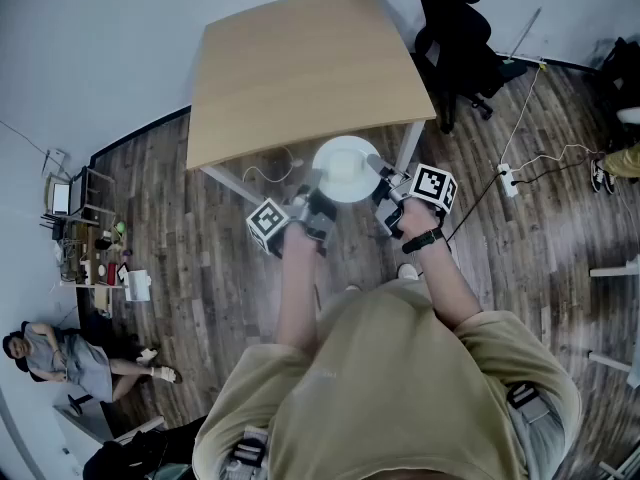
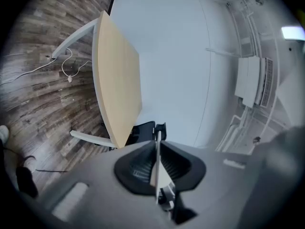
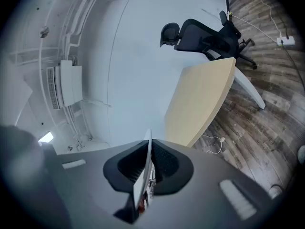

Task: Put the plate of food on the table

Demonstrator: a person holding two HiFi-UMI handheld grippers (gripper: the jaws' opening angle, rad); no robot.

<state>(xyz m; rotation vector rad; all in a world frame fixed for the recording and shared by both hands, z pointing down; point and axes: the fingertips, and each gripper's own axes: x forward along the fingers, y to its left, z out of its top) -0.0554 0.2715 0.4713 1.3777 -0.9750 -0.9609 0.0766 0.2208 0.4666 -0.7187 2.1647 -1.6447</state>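
I hold a white plate (image 1: 345,168) level between both grippers, in the air just in front of the near edge of the light wooden table (image 1: 300,68). A pale mound lies on the plate; I cannot make out what food it is. My left gripper (image 1: 312,196) is shut on the plate's left rim and my right gripper (image 1: 382,183) on its right rim. In the left gripper view the plate's rim (image 2: 156,168) shows edge-on between the shut gripper (image 2: 157,173), with the table (image 2: 116,80) ahead. The right gripper view shows the rim (image 3: 144,171) clamped the same way, table (image 3: 200,104) beyond.
A black office chair (image 1: 455,38) stands at the table's far right corner. A power strip (image 1: 508,180) and white cables lie on the wooden floor to the right. A white cable (image 1: 270,173) hangs under the table. A seated person (image 1: 60,358) and a cluttered shelf (image 1: 90,253) are far left.
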